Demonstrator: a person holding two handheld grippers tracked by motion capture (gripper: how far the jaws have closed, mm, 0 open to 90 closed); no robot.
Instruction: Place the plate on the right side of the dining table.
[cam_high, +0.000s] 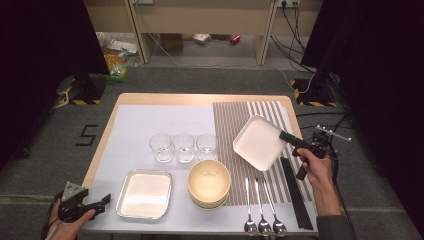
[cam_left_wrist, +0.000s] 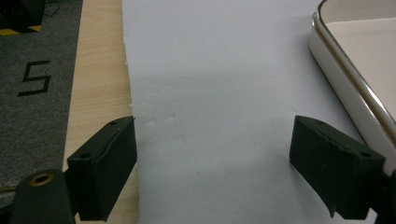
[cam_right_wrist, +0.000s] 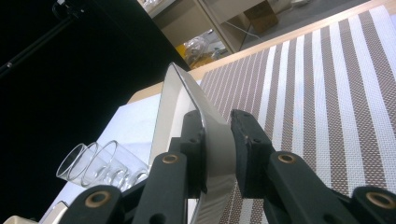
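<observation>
Nearest the person, the left gripper rests at the front left corner of the tabletop, its jaws spread wide over bare white paper with nothing between them; the rimmed tray lies just to its right, untouched. Beyond the bowl, the three spoons and the chopsticks, the right gripper pinches the square plate by one corner, jaws pressed on either side of its rim.

The plate hangs tilted above the striped mat, gripped corner high, far corner dipping toward the three glasses; being square it has no true long axis, so its diagonal from the jaws toward the glasses serves as one.

To set it down well, I judge the wrist should roll level first; lower slowly so the low corner meets the mat gently; keep clear of the glasses and bowl; release only once it sits flat.
</observation>
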